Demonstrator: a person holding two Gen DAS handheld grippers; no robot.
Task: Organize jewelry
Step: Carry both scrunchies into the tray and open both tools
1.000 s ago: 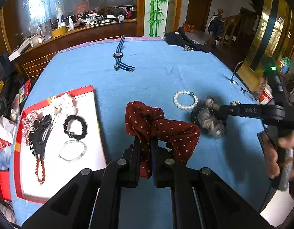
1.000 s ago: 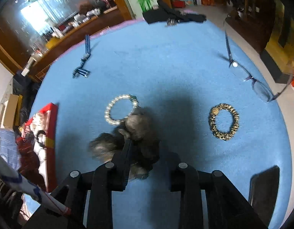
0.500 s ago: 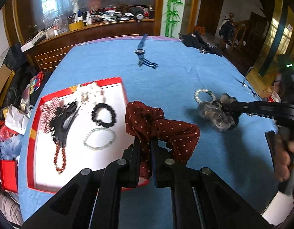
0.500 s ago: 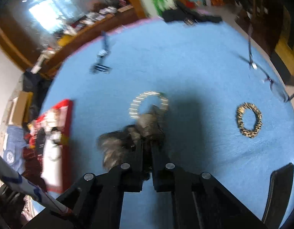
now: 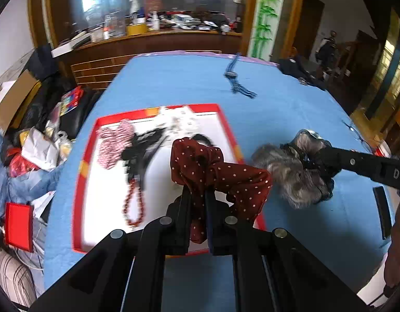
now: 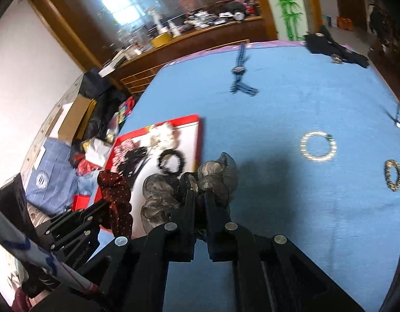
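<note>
- The left gripper (image 5: pixel 198 197) is pinching a dark red scrunchie with white dots (image 5: pixel 218 171), its jaws squeezed almost together on the fabric; the scrunchie is hanging above the near right part of the tray.
- The right gripper (image 6: pixel 200 200) is clamping a grey gauzy scrunchie (image 6: pixel 161 195), its jaws nearly touching on the bunched fabric; the scrunchie is hanging over the blue tablecloth (image 6: pixel 291 98), just beside the tray's right edge.
- The red-rimmed white tray (image 5: pixel 223 119) is sitting on the left side of the table, carrying a red-and-white patterned hair tie (image 5: pixel 113 143), a black hair clip (image 5: pixel 142 148), a red bead bracelet (image 5: pixel 133 208), a black scrunchie (image 6: pixel 171 161) and white pieces (image 6: pixel 162 134) at the far end.
- A pearl bracelet (image 6: pixel 318 146) is lying on the cloth well to the right of the tray, with a leopard-print scrunchie (image 6: pixel 393 175) beyond it towards the right edge.
- A blue striped strap (image 6: pixel 240 75) is lying at the far side of the table, and glasses (image 6: pixel 398 123) are resting at the right edge.
</note>
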